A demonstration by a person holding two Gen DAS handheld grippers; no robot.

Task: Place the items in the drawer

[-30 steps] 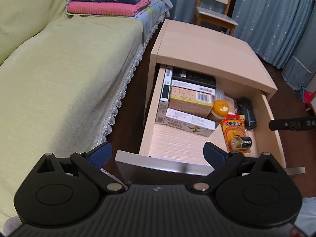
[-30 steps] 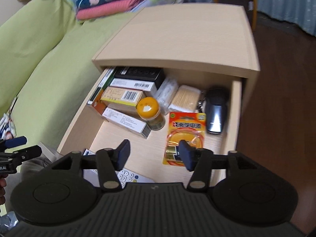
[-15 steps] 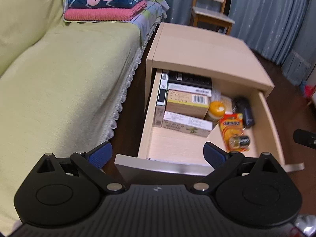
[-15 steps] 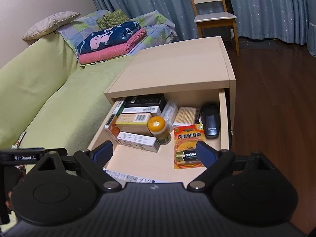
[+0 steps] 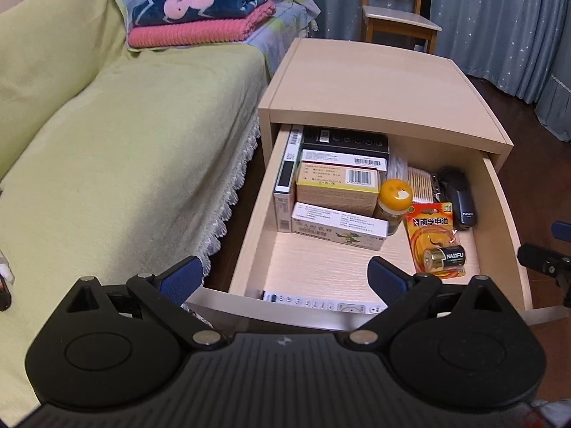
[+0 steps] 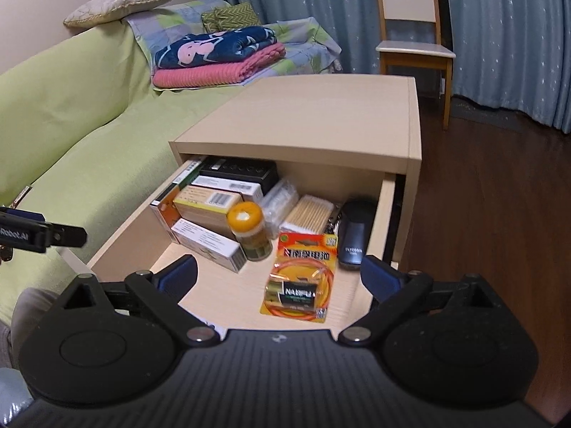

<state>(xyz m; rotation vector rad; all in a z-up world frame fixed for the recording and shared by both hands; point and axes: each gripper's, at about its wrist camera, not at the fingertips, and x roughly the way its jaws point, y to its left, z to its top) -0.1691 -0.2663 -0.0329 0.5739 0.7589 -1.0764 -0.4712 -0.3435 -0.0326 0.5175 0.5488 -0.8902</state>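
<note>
The remote (image 5: pixel 321 301) lies at the drawer (image 5: pixel 249 228) front, half hidden behind the front panel; in the right view only a sliver shows. Both the left gripper (image 5: pixel 285 278) and the right gripper (image 6: pixel 278 274) have fingers spread wide, holding nothing, above the drawer's near edge. Further in, the battery pack (image 5: pixel 437 240) lies at 3 o'clock, with the boxes (image 5: pixel 337 189) at 11 and the jar (image 5: pixel 394 201) between. The stapler (image 5: pixel 458 198) sits at 2 o'clock. The sofa (image 5: pixel 107 164) flanks the cabinet (image 5: pixel 374 82).
</note>
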